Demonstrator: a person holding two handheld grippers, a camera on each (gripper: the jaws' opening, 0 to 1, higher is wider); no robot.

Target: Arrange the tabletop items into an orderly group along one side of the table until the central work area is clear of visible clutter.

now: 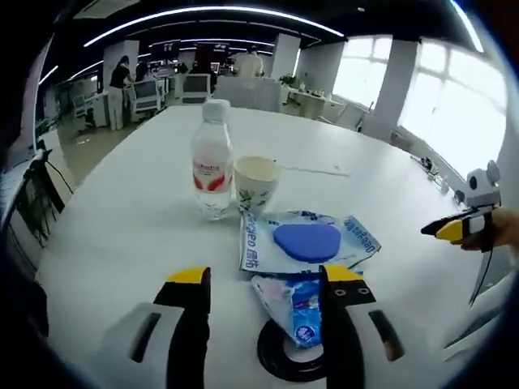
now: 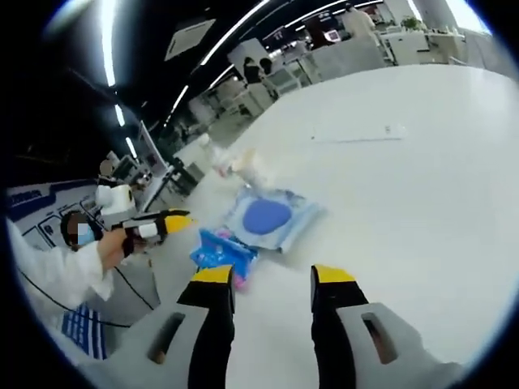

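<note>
Both tools open and holding nothing: left tool point(image 1: 263, 284) hovers over the blue packet point(image 1: 302, 308) at the near desk point(image 1: 122, 203) edge, bottle point(image 1: 212, 162), cup point(image 1: 256, 183) and wipes pack point(image 1: 306, 241) already clustered beside it, right tool point(image 2: 272, 284) waiting off to the side.

- My left gripper point(image 1: 265, 279) had black jaws tipped yellow; so did my right gripper point(image 2: 274, 276).
- The table point(image 1: 146, 203) was white.
- The bottle point(image 1: 212, 159) was clear, with a white cap and a red-and-white label.
- The cup point(image 1: 256, 183) was cream with green sprigs.
- The wipes pack point(image 1: 308, 241) was pale blue-white with a blue lid.
- The small packet point(image 1: 303, 312) was bright blue.
</note>
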